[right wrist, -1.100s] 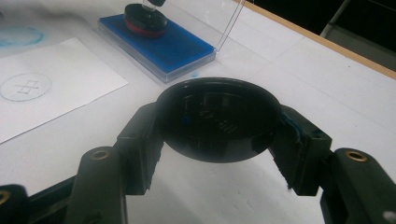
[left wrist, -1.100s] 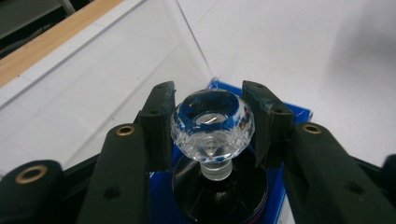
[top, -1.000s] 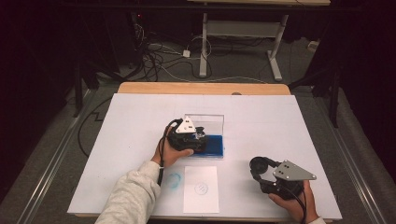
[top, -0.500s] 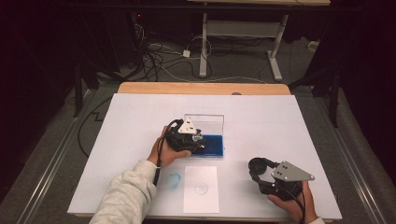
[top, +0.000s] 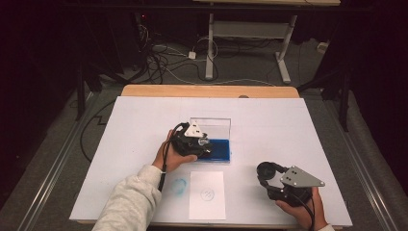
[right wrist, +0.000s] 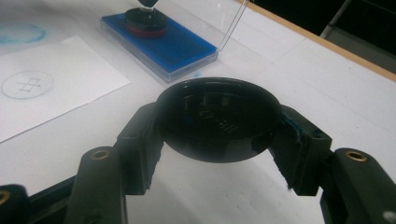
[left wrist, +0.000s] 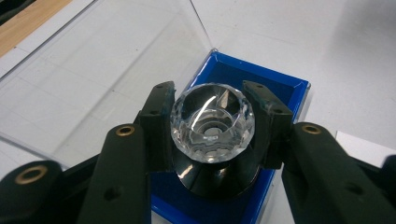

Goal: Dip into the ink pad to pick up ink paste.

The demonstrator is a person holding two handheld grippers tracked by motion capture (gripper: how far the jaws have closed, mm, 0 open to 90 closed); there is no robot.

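A white-topped table [top: 144, 120] with a wooden far edge [top: 207, 91] is sitting in a dim room, while tangled cables [top: 163, 53] are lying across the grey floor [top: 250, 67] beside a white desk frame [top: 248, 33] beyond.

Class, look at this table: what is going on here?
A person is inking a stamp. The left hand-held gripper is shut on the stamp's clear knob and holds the stamp on the blue ink pad, whose clear lid stands open. The right hand-held gripper grips a round black cap above the table. A paper with one stamped mark lies nearby.
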